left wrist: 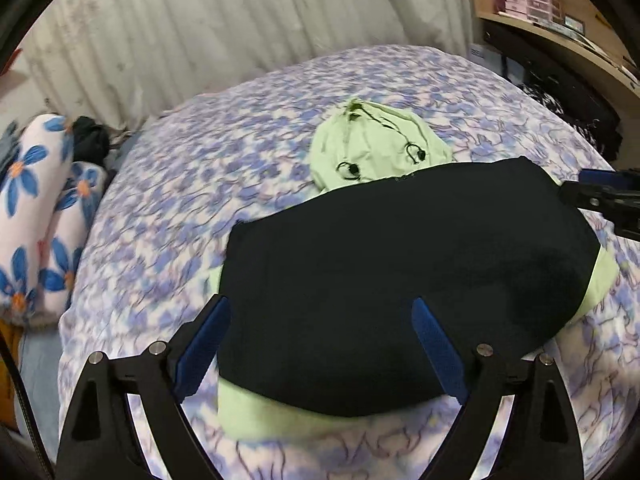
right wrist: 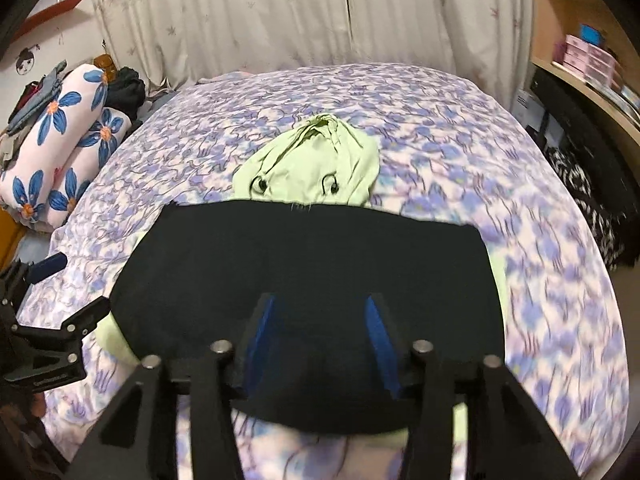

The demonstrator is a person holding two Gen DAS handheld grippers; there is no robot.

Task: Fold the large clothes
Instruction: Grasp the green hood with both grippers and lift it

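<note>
Left wrist: left gripper (left wrist: 320, 312) jaws spread, holding nothing, above near edge of hoodie (left wrist: 400, 280), which lies folded on bed (left wrist: 180, 200), hood far.

Right wrist: right gripper (right wrist: 320, 312) jaws parted, empty, over hoodie (right wrist: 300, 264); probably lining up next fold.

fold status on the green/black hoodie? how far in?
Done: the light green and black hooded sweatshirt lies on the purple floral bedspread as a compact rectangle, no sleeves visible, presumably tucked in. In hand: nothing; left gripper and right gripper hover over it, jaws open. Left: the green hood sticks out beyond the far edge, and green edges peek out, so likely a final fold.
</note>
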